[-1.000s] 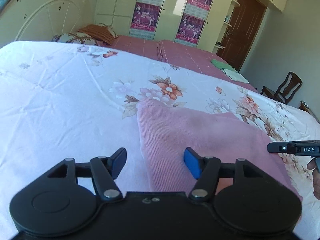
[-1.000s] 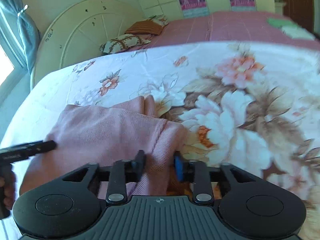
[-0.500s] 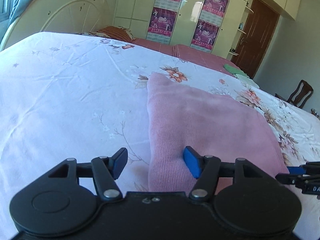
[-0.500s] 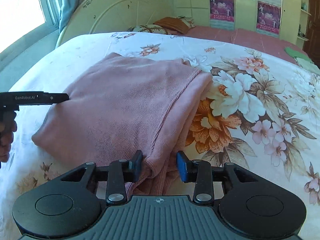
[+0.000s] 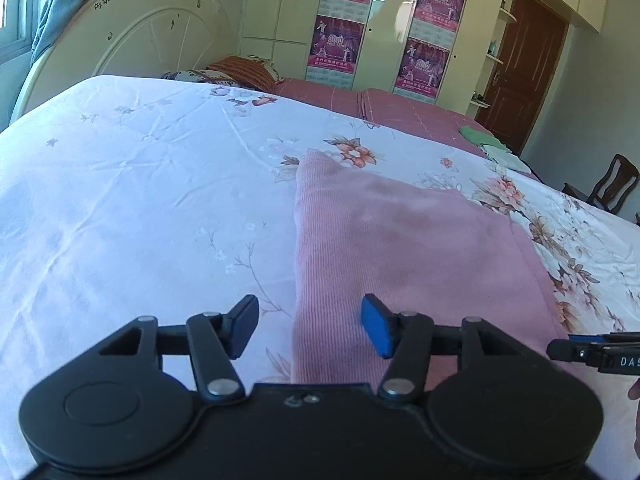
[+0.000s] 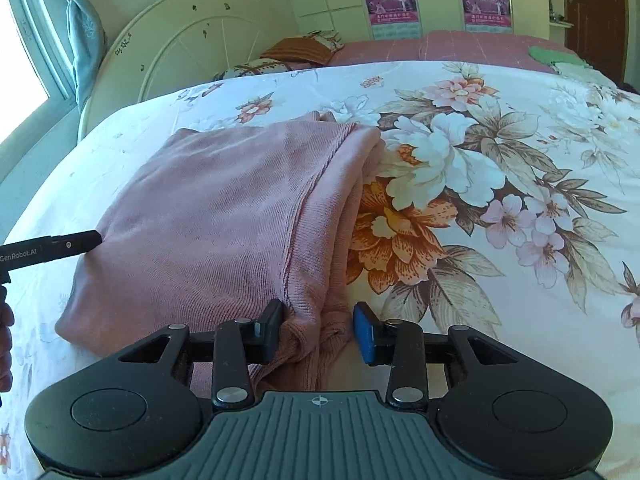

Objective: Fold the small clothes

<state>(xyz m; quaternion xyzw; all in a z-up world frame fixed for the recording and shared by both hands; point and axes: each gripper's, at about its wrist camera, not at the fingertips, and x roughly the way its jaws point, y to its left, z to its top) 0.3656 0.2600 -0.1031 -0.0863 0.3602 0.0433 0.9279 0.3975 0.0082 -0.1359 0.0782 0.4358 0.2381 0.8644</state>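
A pink knit garment (image 5: 404, 256) lies folded flat on the floral bedsheet (image 5: 140, 200); it also shows in the right wrist view (image 6: 216, 224). My left gripper (image 5: 308, 326) is open and empty, straddling the garment's near left edge. My right gripper (image 6: 318, 330) is open, its jaws on either side of the bunched near right corner of the garment without pinching it. The left gripper's finger shows in the right wrist view (image 6: 52, 248) at the garment's left side. The right gripper's tip shows in the left wrist view (image 5: 592, 354).
Pillows (image 6: 304, 46) and a round white headboard (image 6: 180, 48) are at the bed's far end. Green and white folded cloths (image 5: 492, 150) lie on a pink bedspread beyond. A wooden chair (image 5: 612, 188) and a brown door (image 5: 524, 76) stand at right.
My right gripper's jaws have opened wider around the garment corner. Both grippers have pulled back slightly and lifted; the garment lies still.
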